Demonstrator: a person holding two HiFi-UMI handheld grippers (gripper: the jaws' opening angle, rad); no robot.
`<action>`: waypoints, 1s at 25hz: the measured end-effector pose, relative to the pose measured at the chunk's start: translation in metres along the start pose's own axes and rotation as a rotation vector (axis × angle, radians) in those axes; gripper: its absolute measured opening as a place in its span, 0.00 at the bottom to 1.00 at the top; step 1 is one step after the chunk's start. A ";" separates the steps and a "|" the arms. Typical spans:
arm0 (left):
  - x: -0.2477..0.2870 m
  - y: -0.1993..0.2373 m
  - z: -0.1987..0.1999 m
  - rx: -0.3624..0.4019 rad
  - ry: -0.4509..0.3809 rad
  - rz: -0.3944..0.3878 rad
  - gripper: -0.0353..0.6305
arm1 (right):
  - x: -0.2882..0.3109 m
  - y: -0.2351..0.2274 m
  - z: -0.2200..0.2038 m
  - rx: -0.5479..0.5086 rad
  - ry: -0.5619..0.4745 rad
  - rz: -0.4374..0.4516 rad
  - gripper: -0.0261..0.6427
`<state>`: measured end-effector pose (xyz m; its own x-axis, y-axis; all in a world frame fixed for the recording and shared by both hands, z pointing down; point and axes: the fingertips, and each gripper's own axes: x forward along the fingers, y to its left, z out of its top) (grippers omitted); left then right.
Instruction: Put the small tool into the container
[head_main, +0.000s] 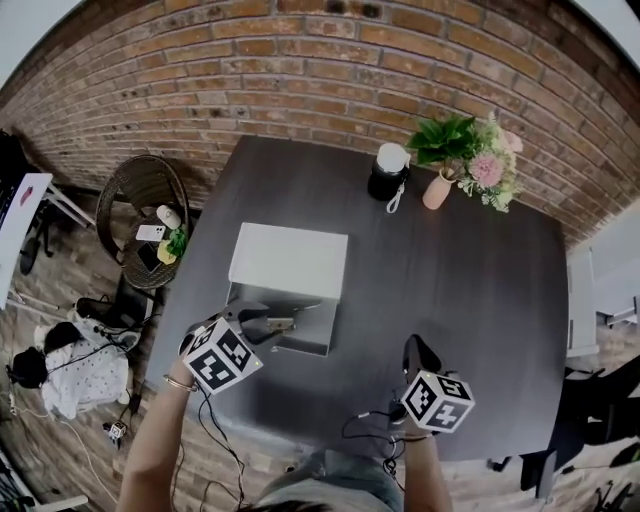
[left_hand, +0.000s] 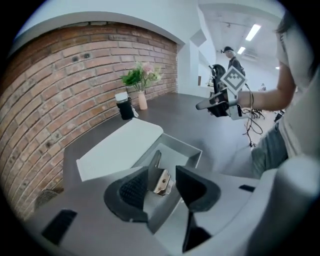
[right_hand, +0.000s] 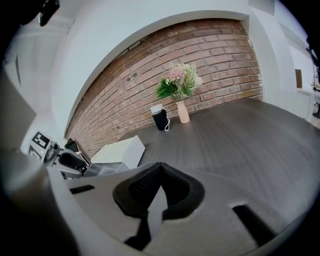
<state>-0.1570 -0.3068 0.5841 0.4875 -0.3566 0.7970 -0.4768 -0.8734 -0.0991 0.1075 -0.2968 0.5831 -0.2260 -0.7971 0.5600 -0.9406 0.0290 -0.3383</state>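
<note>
The small tool (left_hand: 161, 181), a bit of bright metal with a thin lever arm, lies on the floor of the container (head_main: 318, 338), toward its nine o'clock side in the head view. The container is an open grey box on the dark table (head_main: 460, 280). Its white lid (head_main: 290, 260) lies flat at twelve o'clock from it, right against its far edge.

My left gripper (head_main: 262, 322) hangs over the container's nine o'clock rim, pointing down into it. Its jaws stand wide apart. In the left gripper view the tool shows in the gap between them, lower down in the box, and neither pad presses on it.

My right gripper (head_main: 414, 348) is at about four o'clock from the container, well apart from it, over bare table near the edge closest to me. Its jaws are closed together with nothing between them.

Farther out, at about one o'clock from the container and near the table's far edge, stand a black pot with a white top (head_main: 389, 172) and, just beside it at three o'clock, a pink vase of flowers (head_main: 437, 190). A brick wall (head_main: 300, 60) runs behind the table. Off the table at about ten o'clock stands a wicker chair (head_main: 145, 190) with small things on its seat.
</note>
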 end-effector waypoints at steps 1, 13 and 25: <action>-0.007 0.001 0.001 -0.031 -0.021 0.019 0.30 | -0.002 0.003 0.002 -0.007 -0.001 0.005 0.04; -0.093 -0.013 0.023 -0.396 -0.334 0.245 0.18 | -0.034 0.041 0.024 -0.104 -0.035 0.078 0.04; -0.150 -0.023 0.007 -0.646 -0.524 0.516 0.07 | -0.066 0.082 0.039 -0.212 -0.073 0.144 0.04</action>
<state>-0.2141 -0.2359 0.4628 0.2951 -0.8823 0.3667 -0.9555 -0.2744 0.1087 0.0551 -0.2655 0.4891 -0.3501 -0.8167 0.4588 -0.9338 0.2653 -0.2402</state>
